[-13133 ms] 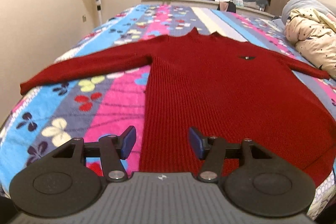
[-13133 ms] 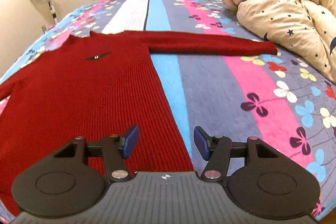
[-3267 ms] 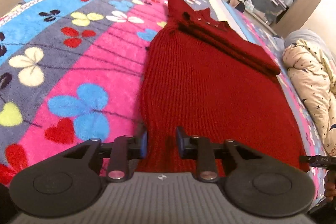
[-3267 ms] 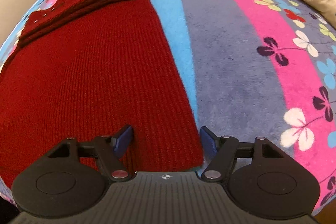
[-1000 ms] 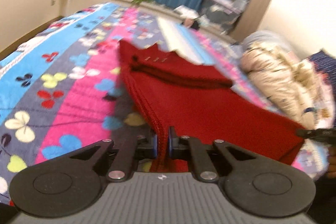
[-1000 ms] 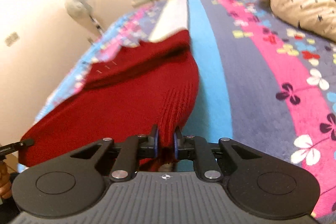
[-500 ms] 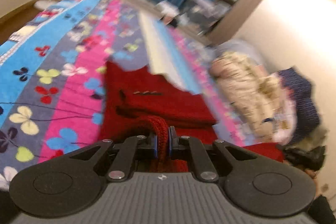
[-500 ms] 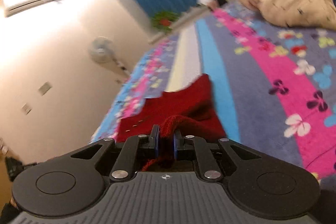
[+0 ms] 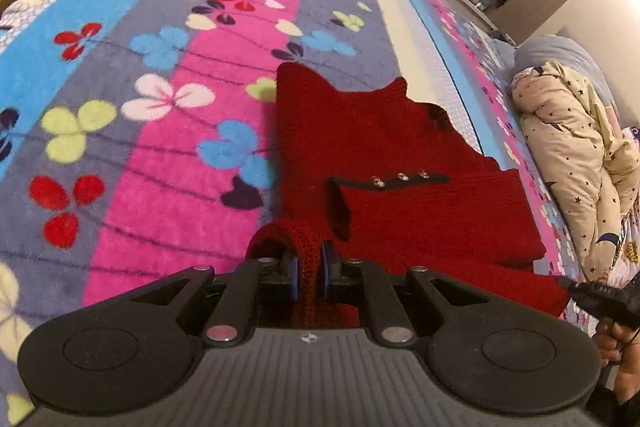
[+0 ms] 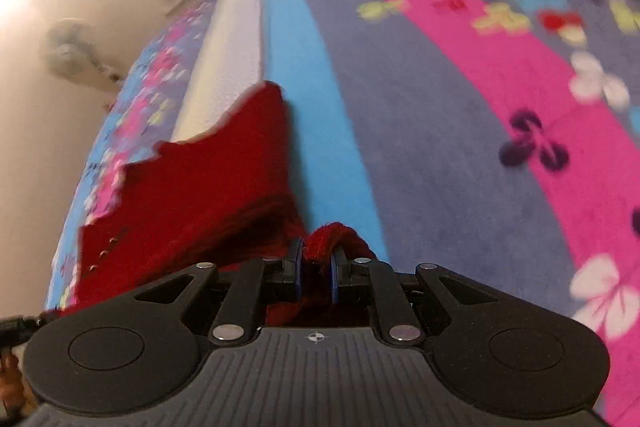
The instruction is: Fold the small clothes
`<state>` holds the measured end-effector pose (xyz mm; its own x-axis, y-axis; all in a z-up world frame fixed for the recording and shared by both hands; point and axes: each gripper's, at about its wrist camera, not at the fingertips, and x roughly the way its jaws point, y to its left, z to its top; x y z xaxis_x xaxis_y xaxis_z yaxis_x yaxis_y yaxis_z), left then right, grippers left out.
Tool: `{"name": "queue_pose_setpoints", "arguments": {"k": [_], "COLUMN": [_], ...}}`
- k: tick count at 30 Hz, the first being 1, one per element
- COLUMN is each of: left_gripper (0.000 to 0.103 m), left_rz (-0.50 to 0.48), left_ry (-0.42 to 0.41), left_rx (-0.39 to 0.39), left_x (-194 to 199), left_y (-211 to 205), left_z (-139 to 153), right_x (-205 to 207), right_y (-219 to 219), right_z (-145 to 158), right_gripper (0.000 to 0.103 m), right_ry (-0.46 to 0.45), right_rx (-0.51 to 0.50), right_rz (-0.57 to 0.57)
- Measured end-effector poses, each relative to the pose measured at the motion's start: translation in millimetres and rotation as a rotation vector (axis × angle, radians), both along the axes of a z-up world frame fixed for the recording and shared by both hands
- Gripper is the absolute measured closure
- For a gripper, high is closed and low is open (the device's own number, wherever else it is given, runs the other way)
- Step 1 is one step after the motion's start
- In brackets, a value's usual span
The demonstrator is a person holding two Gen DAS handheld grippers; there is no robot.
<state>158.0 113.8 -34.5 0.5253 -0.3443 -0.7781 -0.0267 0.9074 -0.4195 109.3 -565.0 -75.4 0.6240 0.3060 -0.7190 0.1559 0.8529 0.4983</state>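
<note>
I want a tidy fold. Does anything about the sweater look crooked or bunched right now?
Only the hem: it bunches into humps where the left gripper and right gripper pinch it. The rest of the red sweater lies flat on the bed cover.

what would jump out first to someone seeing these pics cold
The red sweater stands out first, lying partly folded in the middle of the loud flowered bedspread. Next, the left hand-held gripper and the right hand-held gripper each pinch a bunched edge of the knit at the near end. A cream star-print duvet is heaped at the right of the bed.
</note>
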Motion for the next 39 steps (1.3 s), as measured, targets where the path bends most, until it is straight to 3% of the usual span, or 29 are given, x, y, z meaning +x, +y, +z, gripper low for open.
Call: {"name": "queue_pose_setpoints", "arguments": {"k": [3, 6, 8, 10, 11, 16, 23, 25, 29, 35, 39], "left_gripper": [0.087, 0.082, 0.074, 0.055, 0.048, 0.043, 0.043, 0.043, 0.041, 0.033, 0.024], "left_rz": [0.008, 0.029, 0.027, 0.044, 0.055, 0.098, 0.206, 0.168, -0.027, -0.288, -0.358], "left_ry": [0.001, 0.018, 0.016, 0.011, 0.001, -0.026, -0.032, -0.018, 0.051, 0.012, -0.033], "left_rx": [-0.010, -0.048, -0.041, -0.019, -0.003, 0.019, 0.002, 0.072, 0.253, 0.307, 0.374], "left_x": [6, 8, 5, 1, -2, -16, -40, -43, -43, -38, -23], "left_y": [2, 6, 8, 12, 16, 41, 78, 72, 37, -9, -26], "left_z": [-4, -5, -3, 1, 4, 11, 21, 22, 9, 13, 14], "right_x": [7, 10, 11, 7, 4, -14, -35, -37, -37, -32, -27], "right_y": [5, -1, -3, -7, -9, -31, -50, -50, -31, 6, 21], "right_z": [-3, -6, -6, -3, -1, 2, 2, 1, 0, -2, -3], "right_gripper": [0.089, 0.086, 0.077, 0.052, 0.049, 0.049, 0.049, 0.049, 0.049, 0.049, 0.049], "right_ry": [-0.005, 0.005, 0.009, 0.022, 0.021, 0.004, 0.004, 0.005, 0.006, -0.005, -0.011], "right_rx": [-0.044, -0.016, -0.027, -0.082, -0.104, -0.165, -0.219, -0.203, -0.217, -0.313, -0.353], "right_rz": [0.019, -0.004, -0.019, -0.049, -0.064, -0.127, -0.116, -0.084, 0.047, 0.204, 0.246]}}
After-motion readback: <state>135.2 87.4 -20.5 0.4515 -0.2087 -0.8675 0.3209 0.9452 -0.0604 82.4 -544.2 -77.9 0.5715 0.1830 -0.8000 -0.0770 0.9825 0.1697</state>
